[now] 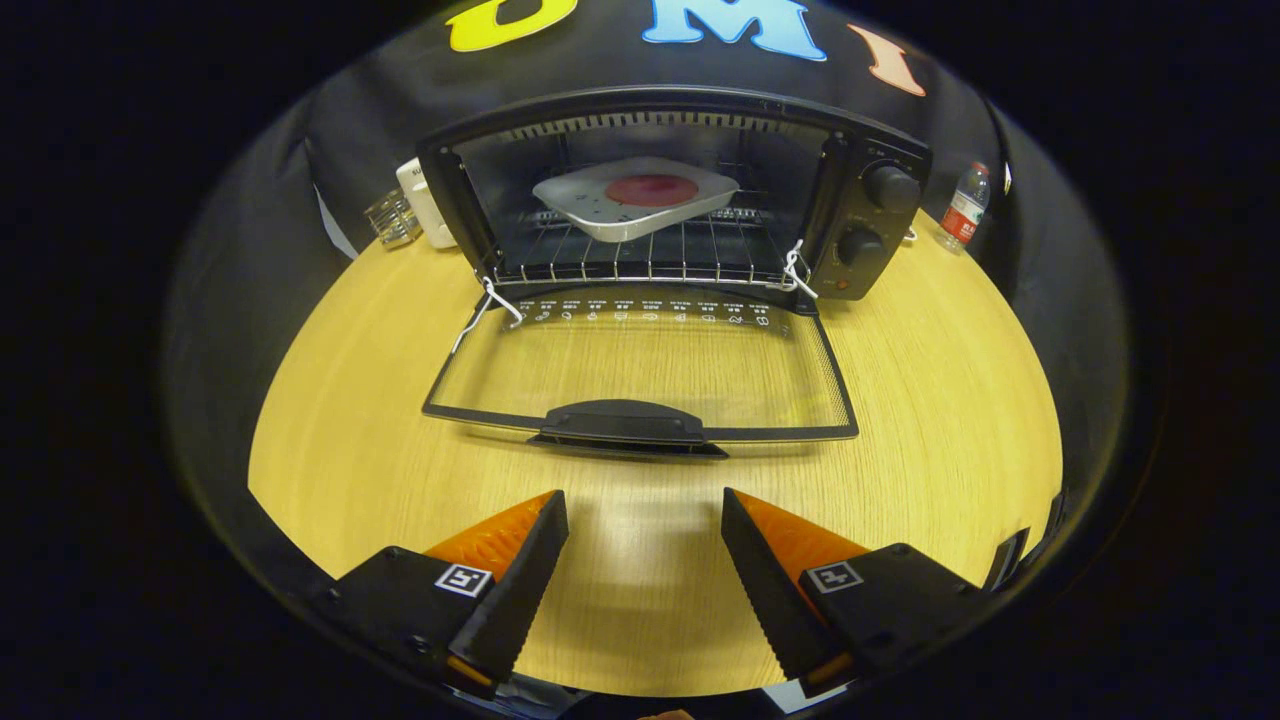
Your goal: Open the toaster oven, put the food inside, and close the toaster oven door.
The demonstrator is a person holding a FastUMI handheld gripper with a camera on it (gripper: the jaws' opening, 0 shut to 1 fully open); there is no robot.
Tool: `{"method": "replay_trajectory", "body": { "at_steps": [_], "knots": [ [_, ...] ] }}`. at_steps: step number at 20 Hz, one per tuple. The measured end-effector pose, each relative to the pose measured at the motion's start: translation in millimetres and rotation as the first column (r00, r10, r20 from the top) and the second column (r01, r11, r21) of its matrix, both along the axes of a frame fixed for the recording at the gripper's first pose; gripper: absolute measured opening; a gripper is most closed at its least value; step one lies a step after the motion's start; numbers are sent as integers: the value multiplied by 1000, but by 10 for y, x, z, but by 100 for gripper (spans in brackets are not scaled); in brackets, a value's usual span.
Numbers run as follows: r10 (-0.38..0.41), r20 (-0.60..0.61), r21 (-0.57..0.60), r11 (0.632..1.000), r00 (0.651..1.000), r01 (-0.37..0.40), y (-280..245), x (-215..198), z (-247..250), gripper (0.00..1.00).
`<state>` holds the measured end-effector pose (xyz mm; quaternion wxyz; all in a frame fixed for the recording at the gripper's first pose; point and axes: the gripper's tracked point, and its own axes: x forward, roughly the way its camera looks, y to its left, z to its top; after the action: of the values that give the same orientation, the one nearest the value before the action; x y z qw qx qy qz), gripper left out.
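On the wooden table [330, 400] the toaster oven [670, 200] stands with its glass door [640, 375] dropped flat toward the gripper [645, 545], whose fingers are spread apart and hold nothing, hovering a little short of the door. Inside, a pale tray [590, 205] carrying a round red piece of food [652, 190] already rests on the wire rack [640, 262], so closing looks like the step left. That door is likely rigid, hinged at the oven's base, and fairly light, though the glass is smooth and would slip. Its dark handle [625, 425], at the near edge just ahead of the fingers, is the sensible place to grasp or lift from beneath.
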<state>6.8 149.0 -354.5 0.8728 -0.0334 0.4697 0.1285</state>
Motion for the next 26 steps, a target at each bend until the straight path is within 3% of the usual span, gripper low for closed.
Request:
{"method": "replay_trajectory", "body": {
  "at_steps": [4,17,26],
  "knots": [
    [20,-2,-69,997,1000,-20,-9,48,-100,98],
    [-92,-103,-26,996,990,90,146,239,-224,99],
    [-89,-118,-26,996,989,86,143,235,-194,99]
  ]
}}
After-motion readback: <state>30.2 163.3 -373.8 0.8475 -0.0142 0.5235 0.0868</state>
